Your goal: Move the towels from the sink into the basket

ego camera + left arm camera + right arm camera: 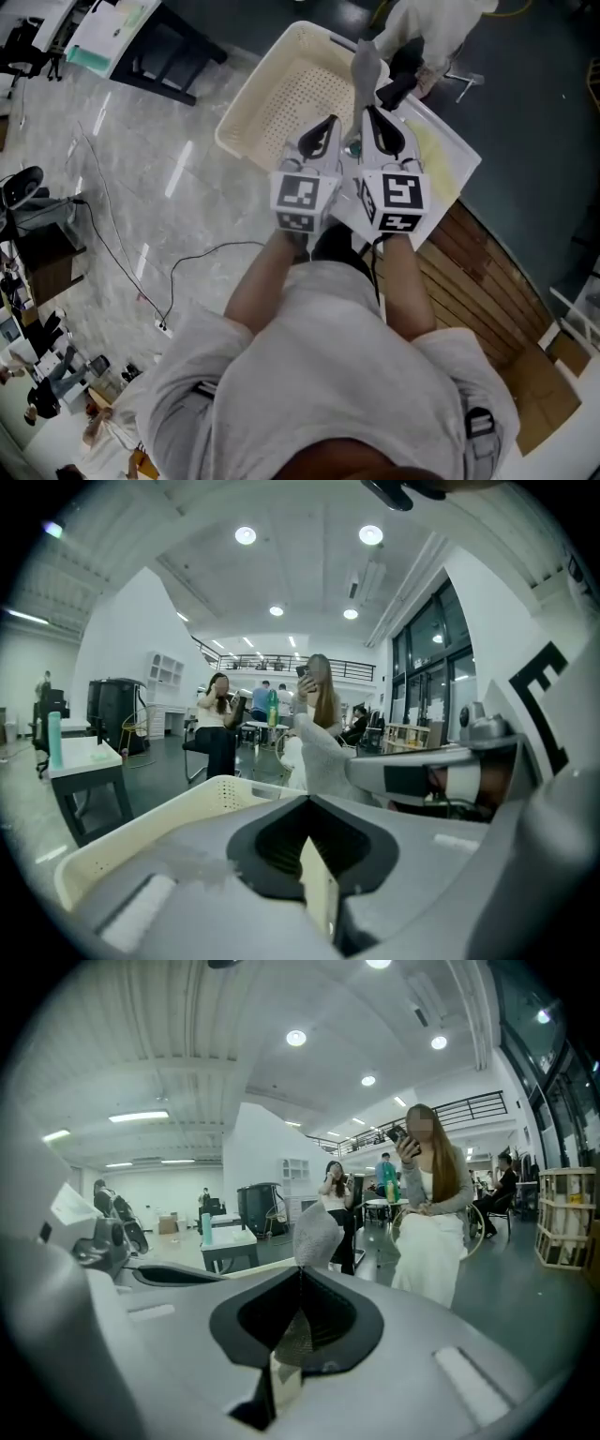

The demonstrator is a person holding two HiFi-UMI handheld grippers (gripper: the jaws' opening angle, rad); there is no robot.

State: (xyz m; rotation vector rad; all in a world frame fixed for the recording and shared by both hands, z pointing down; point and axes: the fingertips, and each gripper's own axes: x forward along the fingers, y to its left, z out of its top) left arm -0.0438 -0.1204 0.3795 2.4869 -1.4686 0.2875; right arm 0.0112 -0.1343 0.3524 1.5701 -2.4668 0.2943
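A grey towel (366,64) sticks up from the tips of my right gripper (371,112), which is shut on it. In the right gripper view the towel's cloth (317,1232) rises past the closed jaws of the right gripper (300,1274). The left gripper (324,127) is close beside it on the left, shut, with nothing seen between its jaws. From the left gripper (307,801) I see the towel (323,757) and the right gripper's finger (412,775) just ahead. The cream perforated basket (272,89) lies under and beyond both tips, and its rim (141,832) shows in the left gripper view.
The white sink unit (448,155) is at the right of the basket, with a wooden slatted surface (478,281) nearer me. A seated person in white (427,1222) is just beyond the basket. A black cable (178,267) runs over the pale floor on the left.
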